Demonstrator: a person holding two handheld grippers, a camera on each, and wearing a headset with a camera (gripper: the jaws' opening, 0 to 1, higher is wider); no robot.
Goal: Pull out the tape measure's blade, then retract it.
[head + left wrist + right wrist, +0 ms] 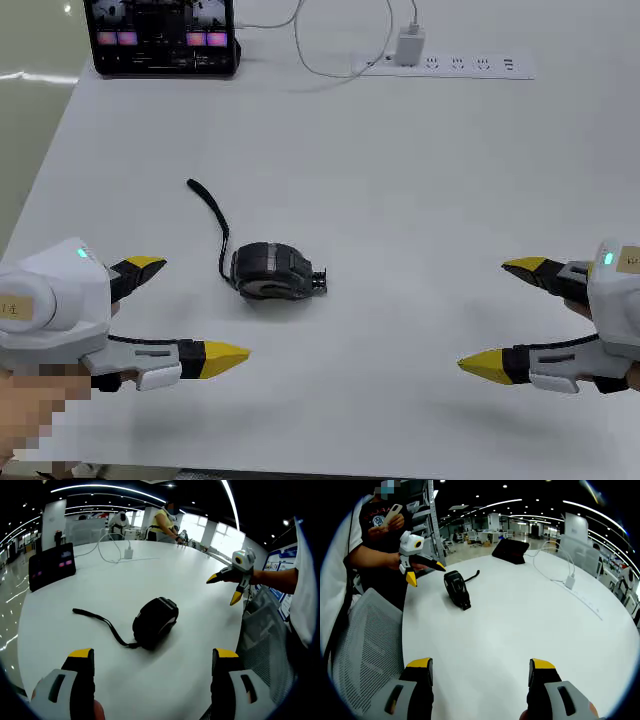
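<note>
Between the spread, empty left gripper and right gripper, nearer the left: black tape measure, blade in; writing on left gripper's sticker too small to read.

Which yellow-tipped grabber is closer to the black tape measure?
The left gripper, just beside the black round tape measure; the right gripper sits farther off across the white table.

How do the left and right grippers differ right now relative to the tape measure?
The left gripper is nearer the tape measure, on its strap side. The right gripper is farther off, on the blade-tip side. Both are open, empty and clear of it.
</note>
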